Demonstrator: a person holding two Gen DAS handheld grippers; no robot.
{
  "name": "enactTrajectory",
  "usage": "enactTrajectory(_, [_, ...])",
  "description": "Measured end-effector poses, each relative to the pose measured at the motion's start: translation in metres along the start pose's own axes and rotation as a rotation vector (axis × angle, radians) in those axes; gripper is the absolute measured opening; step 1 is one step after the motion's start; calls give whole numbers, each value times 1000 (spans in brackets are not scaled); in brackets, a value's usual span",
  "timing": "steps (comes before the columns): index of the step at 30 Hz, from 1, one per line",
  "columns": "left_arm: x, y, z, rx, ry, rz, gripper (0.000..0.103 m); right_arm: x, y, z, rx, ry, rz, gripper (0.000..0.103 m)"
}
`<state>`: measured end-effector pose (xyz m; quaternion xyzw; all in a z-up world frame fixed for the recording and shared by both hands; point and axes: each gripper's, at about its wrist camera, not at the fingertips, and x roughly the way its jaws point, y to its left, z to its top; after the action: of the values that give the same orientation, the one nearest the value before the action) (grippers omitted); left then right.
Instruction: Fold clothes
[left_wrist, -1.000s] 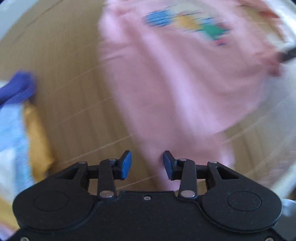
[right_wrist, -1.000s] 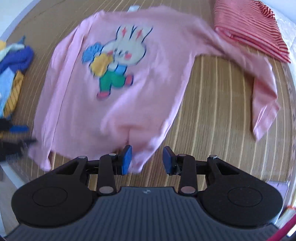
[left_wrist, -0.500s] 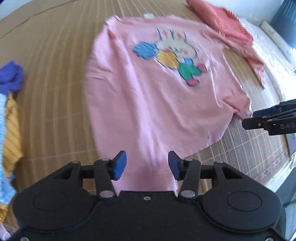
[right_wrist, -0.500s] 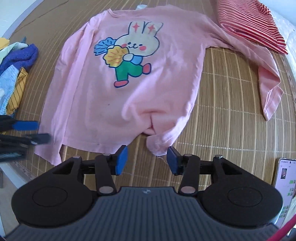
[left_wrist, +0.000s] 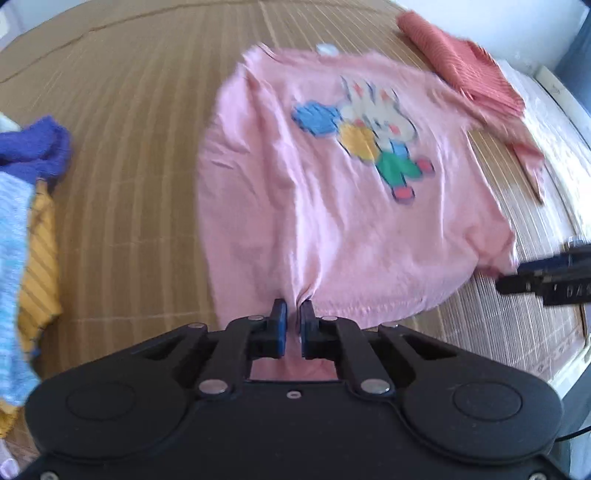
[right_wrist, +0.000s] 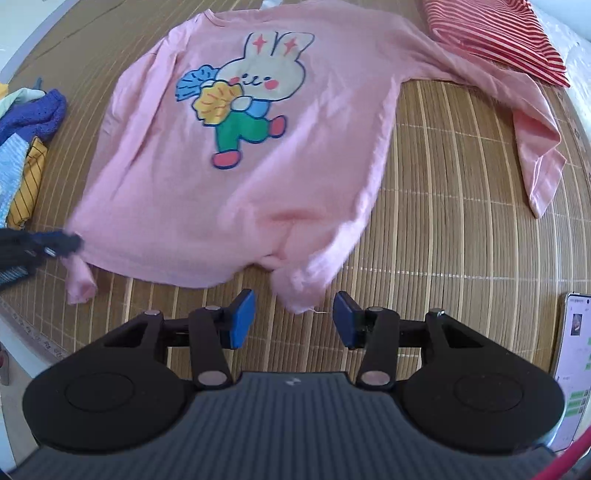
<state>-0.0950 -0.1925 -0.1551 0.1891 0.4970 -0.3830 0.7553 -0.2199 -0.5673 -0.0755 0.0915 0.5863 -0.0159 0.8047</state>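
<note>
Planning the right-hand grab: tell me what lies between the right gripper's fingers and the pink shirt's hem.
In the right wrist view, only bare bamboo mat separates the open right gripper from the pink shirt, whose bunched corner hangs just ahead.

pink shirt (right_wrist: 295, 177), bunny print in white, blue, yellow, green, red | upper right: red-white striped garment (right_wrist: 495, 33) | left edge: purple, light-blue, yellow-striped clothes pile (right_wrist: 26, 147) | tan slatted mat (right_wrist: 443, 206)
</note>
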Motion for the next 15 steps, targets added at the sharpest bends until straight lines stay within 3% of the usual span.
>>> enactTrajectory(5, [-25,40,17,-104,-19,-28,8,2,-2,3,7,4,10,53])
enactTrajectory(11, [-26,33,27,-88,-3,-20,8,8,9,11,40,1,93,53])
enactTrajectory(15, [-30,30,21,-88,2,-16,8,25,35,14,-98,41,4,48])
